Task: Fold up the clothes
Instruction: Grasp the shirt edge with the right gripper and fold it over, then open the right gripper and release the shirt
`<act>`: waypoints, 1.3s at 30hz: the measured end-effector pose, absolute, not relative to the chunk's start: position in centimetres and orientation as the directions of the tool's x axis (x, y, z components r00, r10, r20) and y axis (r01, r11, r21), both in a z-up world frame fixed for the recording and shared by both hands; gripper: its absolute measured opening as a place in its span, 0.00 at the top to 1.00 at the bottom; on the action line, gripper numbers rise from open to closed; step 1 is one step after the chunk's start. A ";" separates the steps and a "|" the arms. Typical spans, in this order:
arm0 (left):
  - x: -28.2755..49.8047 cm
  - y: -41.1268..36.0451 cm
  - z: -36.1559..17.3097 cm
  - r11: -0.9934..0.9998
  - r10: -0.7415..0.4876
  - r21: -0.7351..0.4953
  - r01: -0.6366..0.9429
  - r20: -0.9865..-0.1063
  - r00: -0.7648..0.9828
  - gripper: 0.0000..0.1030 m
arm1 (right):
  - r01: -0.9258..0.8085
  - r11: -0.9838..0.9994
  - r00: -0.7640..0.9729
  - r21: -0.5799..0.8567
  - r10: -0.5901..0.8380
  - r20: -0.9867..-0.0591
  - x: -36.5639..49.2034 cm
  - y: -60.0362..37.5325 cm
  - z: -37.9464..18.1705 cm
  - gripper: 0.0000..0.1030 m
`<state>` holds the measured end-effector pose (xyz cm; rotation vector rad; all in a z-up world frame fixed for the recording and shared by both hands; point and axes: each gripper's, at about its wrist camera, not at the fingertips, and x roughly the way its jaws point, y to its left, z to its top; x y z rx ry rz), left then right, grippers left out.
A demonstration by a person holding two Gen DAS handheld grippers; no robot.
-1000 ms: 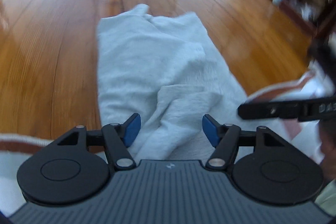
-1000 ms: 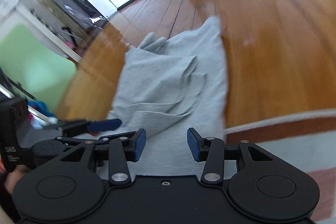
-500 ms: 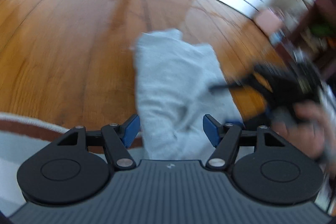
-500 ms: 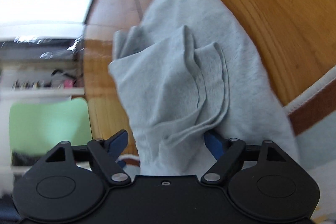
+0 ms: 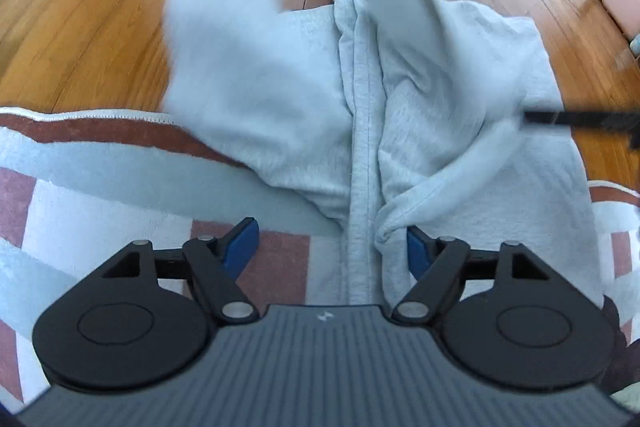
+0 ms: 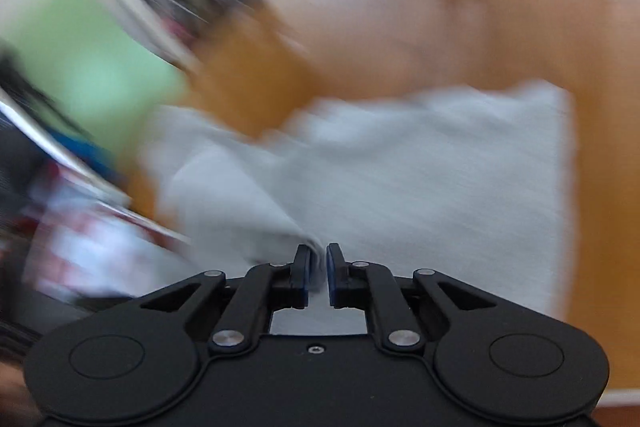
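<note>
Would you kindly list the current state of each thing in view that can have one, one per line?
Left gripper: open, fingers either side of a fabric fold, not clamped.
Right gripper: shut on a pinch of the grey garment.
Grey garment: crumpled, unfolded, lying partly on the rug and partly on the wooden floor.
Rug: flat, its edge under the garment.
Wooden floor: glossy.
</note>
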<state>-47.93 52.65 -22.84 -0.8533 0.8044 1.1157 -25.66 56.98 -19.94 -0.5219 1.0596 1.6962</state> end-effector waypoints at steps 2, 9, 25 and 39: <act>-47.3 52.6 -22.5 0.248 0.454 -0.135 -0.959 -0.858 0.238 0.39 | -0.943 -0.013 -0.293 0.332 0.506 -0.812 -25.1 56.8 -21.4 0.87; -48.5 52.5 -20.9 0.280 0.460 -0.175 -0.944 -0.839 0.291 0.38 | -0.873 -0.041 -0.418 0.486 0.578 -0.701 -24.7 54.8 -20.0 0.58; -43.8 53.0 -23.9 0.585 0.379 -0.187 -0.789 -0.797 0.470 0.60 | -0.779 -0.159 -0.576 0.607 0.562 -0.593 -23.9 60.7 -18.9 0.93; -44.0 51.7 -21.4 0.568 0.500 -0.172 -0.805 -0.705 0.503 0.50 | -0.909 -0.120 -0.375 0.398 0.652 -0.659 -21.4 60.0 -13.8 0.55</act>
